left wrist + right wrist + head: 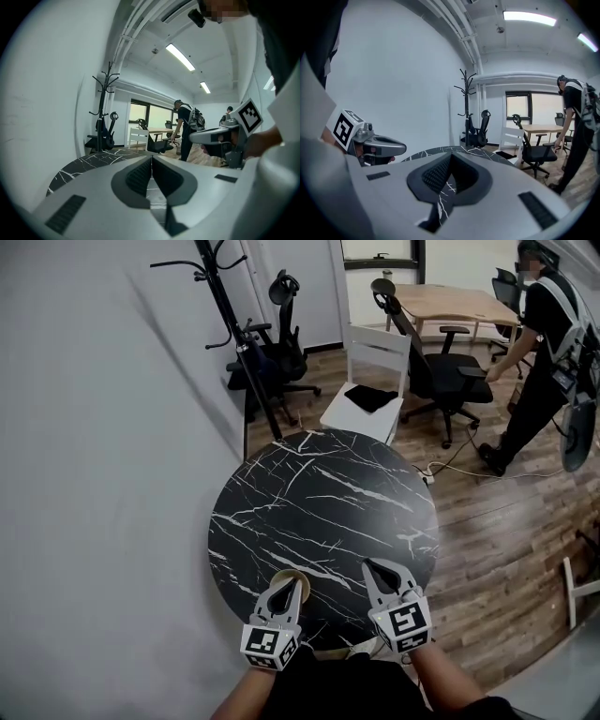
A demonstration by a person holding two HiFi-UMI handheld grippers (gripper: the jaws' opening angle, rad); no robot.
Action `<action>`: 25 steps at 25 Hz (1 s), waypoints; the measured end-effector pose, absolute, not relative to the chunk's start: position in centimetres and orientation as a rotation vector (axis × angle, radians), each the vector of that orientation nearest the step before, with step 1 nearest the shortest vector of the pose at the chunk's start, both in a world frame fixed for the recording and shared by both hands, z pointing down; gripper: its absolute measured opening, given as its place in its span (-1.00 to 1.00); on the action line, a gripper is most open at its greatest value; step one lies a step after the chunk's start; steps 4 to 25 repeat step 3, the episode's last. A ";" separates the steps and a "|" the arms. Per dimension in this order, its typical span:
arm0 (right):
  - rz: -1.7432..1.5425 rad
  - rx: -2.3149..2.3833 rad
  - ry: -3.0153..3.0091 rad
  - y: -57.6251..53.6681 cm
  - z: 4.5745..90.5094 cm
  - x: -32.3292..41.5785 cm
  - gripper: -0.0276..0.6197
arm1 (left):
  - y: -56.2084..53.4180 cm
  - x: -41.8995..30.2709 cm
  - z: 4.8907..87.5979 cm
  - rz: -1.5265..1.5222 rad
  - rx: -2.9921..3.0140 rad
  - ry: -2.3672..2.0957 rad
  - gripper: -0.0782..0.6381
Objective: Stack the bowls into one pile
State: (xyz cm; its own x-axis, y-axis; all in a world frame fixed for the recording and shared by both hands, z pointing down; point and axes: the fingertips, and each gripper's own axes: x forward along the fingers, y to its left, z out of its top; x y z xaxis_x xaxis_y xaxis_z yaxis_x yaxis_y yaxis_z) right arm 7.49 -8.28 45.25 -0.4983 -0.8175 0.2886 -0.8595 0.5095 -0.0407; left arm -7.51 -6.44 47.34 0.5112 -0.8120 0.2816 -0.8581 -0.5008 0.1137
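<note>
At the table's (319,493) near edge, head view: tan rim, prob. a bowl (301,579), is peeking from under L gripper (284,589); contents hidden. L gripper view: jaws are pressing together, empty. R gripper view: R gripper (450,159) likewise.

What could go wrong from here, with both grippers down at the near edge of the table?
1. The left gripper hangs right over a tan round thing, probably a bowl, close to the near rim of the table; a nudge could slide it off.
2. The left gripper and the right gripper both have their jaws together, so reaching in without opening would likely shove rather than grip.
</note>
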 end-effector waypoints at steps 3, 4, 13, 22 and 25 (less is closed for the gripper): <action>0.247 1.442 -2.518 -8.5 44.9 7.9 -0.90 | -6.4 -6.9 47.5 0.274 2.521 -1.403 -0.73; 0.247 1.442 -2.518 -8.5 44.9 7.9 -0.90 | -6.4 -6.9 47.5 0.274 2.521 -1.403 -0.73; 0.247 1.442 -2.518 -8.5 44.9 7.9 -0.90 | -6.4 -6.9 47.5 0.274 2.521 -1.403 -0.73; 0.247 1.442 -2.518 -8.5 44.9 7.9 -0.90 | -6.4 -6.9 47.5 0.274 2.521 -1.403 -0.73; 0.247 1.442 -2.518 -8.5 44.9 7.9 -0.90 | -6.4 -6.9 47.5 0.274 2.521 -1.403 -0.73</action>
